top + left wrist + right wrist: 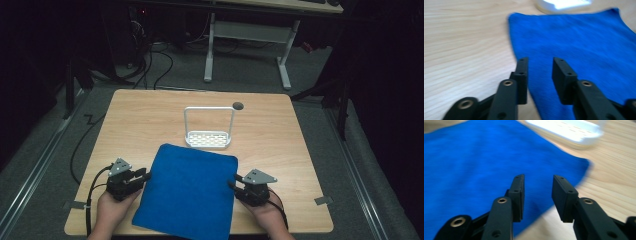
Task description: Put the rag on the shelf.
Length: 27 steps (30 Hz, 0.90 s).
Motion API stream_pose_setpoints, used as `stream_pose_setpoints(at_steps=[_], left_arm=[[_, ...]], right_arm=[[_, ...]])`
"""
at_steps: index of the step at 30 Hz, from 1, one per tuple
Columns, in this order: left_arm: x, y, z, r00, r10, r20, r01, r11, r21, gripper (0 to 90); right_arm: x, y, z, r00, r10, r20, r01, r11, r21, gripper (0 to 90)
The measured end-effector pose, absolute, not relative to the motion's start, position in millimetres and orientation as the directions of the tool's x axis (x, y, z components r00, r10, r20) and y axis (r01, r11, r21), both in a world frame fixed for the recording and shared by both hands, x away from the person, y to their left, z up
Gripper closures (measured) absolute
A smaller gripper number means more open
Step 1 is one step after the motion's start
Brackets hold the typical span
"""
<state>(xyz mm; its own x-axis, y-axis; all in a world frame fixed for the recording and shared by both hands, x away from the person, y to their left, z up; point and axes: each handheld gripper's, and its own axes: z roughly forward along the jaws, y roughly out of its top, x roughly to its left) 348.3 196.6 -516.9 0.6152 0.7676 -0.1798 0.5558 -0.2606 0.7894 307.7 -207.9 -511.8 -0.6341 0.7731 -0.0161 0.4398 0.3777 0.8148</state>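
Observation:
A blue cloth [189,189] lies flat on the wooden table [150,120], its near edge at the table's front. My left gripper [146,176] sits at the cloth's left edge, open, with its jaws over that edge [539,67] and nothing held. At the cloth's right edge is my right gripper [234,180], also open, its jaws above the cloth's edge [537,185]. The blue cloth [574,37] spreads ahead of the left jaws, and the cloth [474,165] spreads to the left of the right jaws.
A white slotted tray with a tall wire handle [208,139] stands just beyond the cloth's far edge; the tray [564,4] and the same tray [574,133] appear blurred in both gripper views. A small dark disc [238,105] lies at the back. A desk frame [250,35] stands behind.

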Motion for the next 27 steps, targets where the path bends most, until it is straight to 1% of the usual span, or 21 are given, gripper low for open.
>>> stream_pose_setpoints(at_steps=[1, 2, 4, 5, 6, 7, 8, 10, 14, 19, 22, 27], left_arm=[[348.3, 196.6, -516.9, 0.615, 0.768, -0.18, 0.556, -0.261, 0.789, 72.3], [346.7, 191.5, -517.5, 0.638, 0.751, -0.172, 0.552, -0.289, 0.782, 72.3], [344.7, 183.6, -519.4, 0.659, 0.736, -0.155, 0.552, -0.334, 0.764, 79.1], [344.1, 179.3, -521.0, 0.67, 0.726, -0.156, 0.557, -0.352, 0.752, 79.1], [342.6, 171.0, -524.0, 0.69, 0.712, -0.132, 0.555, -0.403, 0.728, 83.4], [342.6, 171.0, -524.0, 0.69, 0.712, -0.132, 0.555, -0.403, 0.728, 84.6], [341.9, 167.3, -525.5, 0.7, 0.705, -0.115, 0.552, -0.431, 0.713, 85.2], [339.7, 162.3, -527.0, 0.712, 0.696, -0.094, 0.539, -0.455, 0.709, 86.4], [338.1, 161.7, -527.3, 0.723, 0.685, -0.088, 0.528, -0.465, 0.711, 86.4], [333.5, 157.9, -527.5, 0.742, 0.663, -0.096, 0.516, -0.474, 0.713, 84.6], [326.0, 147.5, -528.1, 0.768, 0.631, -0.114, 0.503, -0.483, 0.716, 84.2], [316.1, 133.3, -528.5, 0.794, 0.597, -0.118, 0.482, -0.499, 0.72, 83.4]], right_arm=[[307.7, -207.9, -511.8, -0.634, 0.773, -0.016, 0.44, 0.378, 0.815, 67.4], [306.2, -203.0, -511.5, -0.651, 0.759, -0.014, 0.434, 0.387, 0.814, 70.1], [304.1, -193.2, -513.1, -0.693, 0.721, -0.01, 0.421, 0.416, 0.806, 76.2], [303.8, -190.5, -514.2, -0.703, 0.711, -0.014, 0.419, 0.431, 0.799, 78.9], [303.5, -185.1, -518.1, -0.729, 0.685, -0.016, 0.421, 0.466, 0.778, 85.8], [303.5, -185.1, -518.1, -0.729, 0.685, -0.016, 0.421, 0.466, 0.778, 85.8], [303.3, -182.2, -521.8, -0.741, 0.671, -0.014, 0.429, 0.49, 0.759, 90.0], [303.3, -180.5, -524.5, -0.749, 0.663, -0.019, 0.433, 0.511, 0.742, 90.0], [302.9, -179.7, -527.9, -0.749, 0.662, -0.027, 0.448, 0.536, 0.715, 90.0], [301.7, -187.3, -527.6, -0.742, 0.671, -0.015, 0.461, 0.526, 0.715, 90.0], [301.2, -199.0, -527.2, -0.722, 0.692, -0.001, 0.484, 0.507, 0.713, 90.0], [301.2, -213.1, -526.0, -0.701, 0.713, 0.001, 0.506, 0.496, 0.706, 90.0]])
